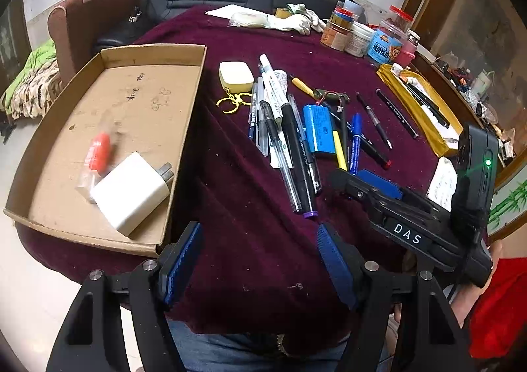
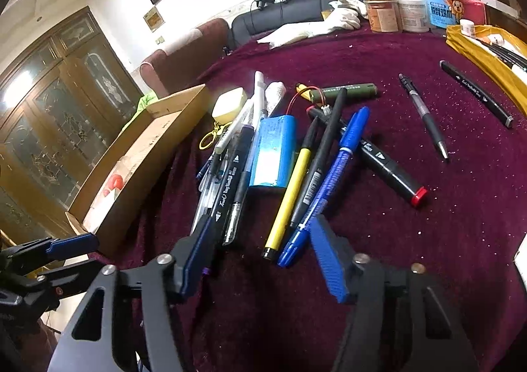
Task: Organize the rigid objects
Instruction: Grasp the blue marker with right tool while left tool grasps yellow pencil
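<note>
The right hand-held gripper (image 2: 263, 250), released, hangs over the near ends of the pen pile (image 2: 290, 174), ready to pick; the left hand-held gripper (image 1: 260, 260) waits released beside the cardboard tray (image 1: 184, 141).

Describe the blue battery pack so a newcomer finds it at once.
Start at the cardboard tray on the maroon cloth, then look right to the pen pile. The battery pack lies in it: a short, fat blue block with red wires, unlike the slim pens around it.

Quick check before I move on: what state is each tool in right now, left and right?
Left tool: open, nothing between its pads, hovering over the maroon cloth.
Right tool: open, holding nothing, its tips at the near ends of the pens.
</note>
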`<state>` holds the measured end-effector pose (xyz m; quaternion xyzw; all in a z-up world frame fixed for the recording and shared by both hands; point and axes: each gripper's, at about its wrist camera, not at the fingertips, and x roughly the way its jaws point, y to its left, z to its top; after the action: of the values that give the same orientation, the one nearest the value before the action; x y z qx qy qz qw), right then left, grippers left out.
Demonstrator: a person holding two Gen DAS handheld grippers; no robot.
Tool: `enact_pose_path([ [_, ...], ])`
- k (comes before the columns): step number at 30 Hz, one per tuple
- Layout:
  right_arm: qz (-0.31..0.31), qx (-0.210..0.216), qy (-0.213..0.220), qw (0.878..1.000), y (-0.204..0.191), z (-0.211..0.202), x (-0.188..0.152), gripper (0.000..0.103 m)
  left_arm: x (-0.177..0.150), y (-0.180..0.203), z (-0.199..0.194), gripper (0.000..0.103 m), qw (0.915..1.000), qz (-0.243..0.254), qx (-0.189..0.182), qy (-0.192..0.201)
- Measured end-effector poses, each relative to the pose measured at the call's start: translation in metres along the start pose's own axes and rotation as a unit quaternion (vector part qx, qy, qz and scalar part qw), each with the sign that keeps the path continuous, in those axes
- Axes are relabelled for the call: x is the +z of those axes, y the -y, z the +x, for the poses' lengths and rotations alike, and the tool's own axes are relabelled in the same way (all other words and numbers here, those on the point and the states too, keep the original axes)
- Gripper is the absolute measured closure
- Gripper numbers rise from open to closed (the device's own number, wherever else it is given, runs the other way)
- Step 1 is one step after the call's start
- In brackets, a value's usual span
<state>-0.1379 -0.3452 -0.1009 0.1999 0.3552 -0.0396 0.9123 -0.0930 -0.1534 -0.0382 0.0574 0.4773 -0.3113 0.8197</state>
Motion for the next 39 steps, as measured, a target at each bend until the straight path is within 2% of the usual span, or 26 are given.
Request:
enact_pose_path([
  [6, 0.005, 0.0, 0.006, 1.0, 0.001, -0.001, 0.001, 0.064, -0.002, 0.001, 0.002, 0.028, 1.0, 0.005, 0.004, -0.001],
  [8, 0.006, -0.002, 0.006, 1.0, 0.002, -0.001, 0.001, 0.073, -0.002, -0.001, 0.003, 0.028, 1.0, -0.002, 0.0, -0.002],
  [12, 0.043, -0.018, 0.013, 0.999, 0.013, -0.004, 0.006, 0.075, -0.004, -0.004, 0.004, 0.028, 1.0, 0.0, -0.002, -0.007],
  [15, 0.064, -0.054, 0.008, 0.996, 0.023, -0.001, 0.016, 0.075, -0.005, -0.006, 0.004, 0.028, 1.0, -0.004, -0.004, -0.003],
  [17, 0.078, -0.066, -0.004, 0.995, 0.032, 0.006, 0.022, 0.082, -0.005, -0.009, 0.007, 0.028, 0.9998, -0.013, -0.011, -0.007],
  [21, 0.1, -0.052, -0.01, 0.994, 0.041, 0.017, 0.027, 0.085, -0.004, -0.008, 0.012, 0.028, 0.9998, -0.009, -0.008, -0.013],
  [23, 0.096, -0.043, -0.009, 0.994, 0.039, 0.019, 0.028, 0.092, -0.003, -0.008, 0.014, 0.028, 0.9998, -0.01, -0.007, -0.015],
  [36, 0.093, -0.017, 0.044, 0.995, 0.039, -0.006, 0.02, 0.094, 0.003, 0.015, 0.019, 0.028, 0.9998, 0.006, -0.011, -0.017],
  [39, 0.098, -0.017, 0.037, 0.994, 0.042, -0.008, 0.02, 0.094, 0.008, 0.021, 0.02, 0.028, 0.9996, 0.007, -0.018, -0.019],
])
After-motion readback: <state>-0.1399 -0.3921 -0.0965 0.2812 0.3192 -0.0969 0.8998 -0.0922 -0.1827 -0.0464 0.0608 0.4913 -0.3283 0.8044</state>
